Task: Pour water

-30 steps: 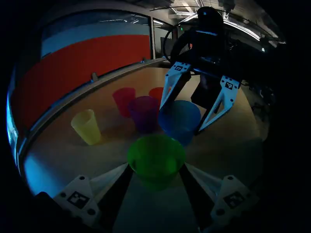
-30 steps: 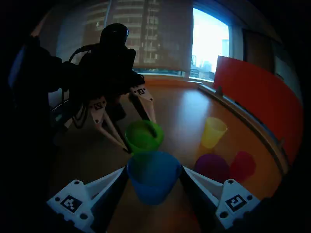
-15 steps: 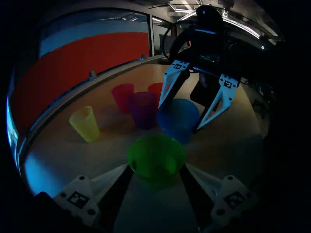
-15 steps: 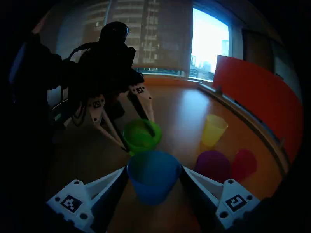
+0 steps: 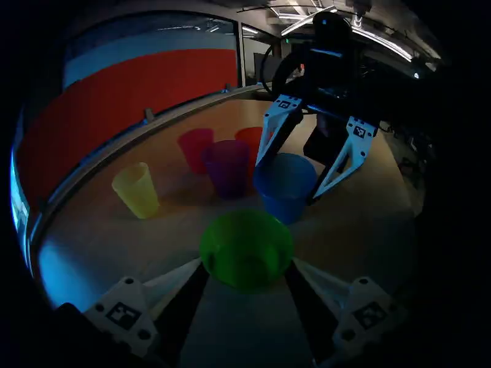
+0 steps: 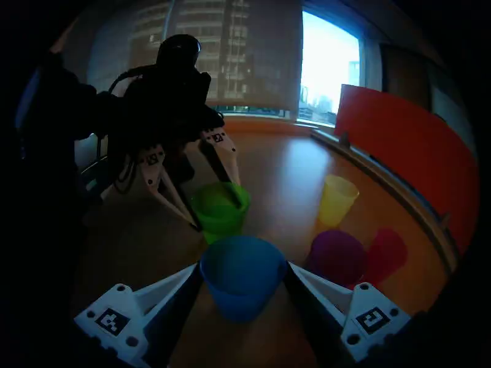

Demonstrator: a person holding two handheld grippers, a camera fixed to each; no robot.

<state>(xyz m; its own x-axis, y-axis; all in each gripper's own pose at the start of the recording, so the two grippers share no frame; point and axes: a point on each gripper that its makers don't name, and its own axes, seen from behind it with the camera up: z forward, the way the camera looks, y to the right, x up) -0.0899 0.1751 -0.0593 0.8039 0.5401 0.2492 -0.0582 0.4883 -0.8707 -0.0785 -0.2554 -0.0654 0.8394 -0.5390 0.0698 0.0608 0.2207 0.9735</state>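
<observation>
A green cup [image 5: 247, 248] sits between the fingers of my left gripper [image 5: 247, 270], which is shut on it. The same green cup [image 6: 220, 210] appears upright in the right gripper view, held by the left gripper [image 6: 212, 205] opposite me. My right gripper [image 6: 242, 288] is shut on a blue cup [image 6: 242, 283]. In the left gripper view that blue cup [image 5: 284, 184] hangs just beyond the green one, gripped by the right gripper [image 5: 288, 184]. Both cups are above a wooden table [image 6: 288, 178]. I cannot tell whether either holds water.
On the table stand a yellow cup [image 5: 136, 190], a purple cup [image 5: 227, 167], a pink cup [image 5: 195, 147] and an orange-red cup [image 5: 248, 140]. A red panel [image 5: 123, 98] runs along the table's far edge. Bright windows [image 6: 328, 73] lie beyond. A dark-clothed person [image 6: 61, 129] holds the grippers.
In the right gripper view the green cup has gone from tilted toward the blue cup back to upright. The blue cup stays held in place.
</observation>
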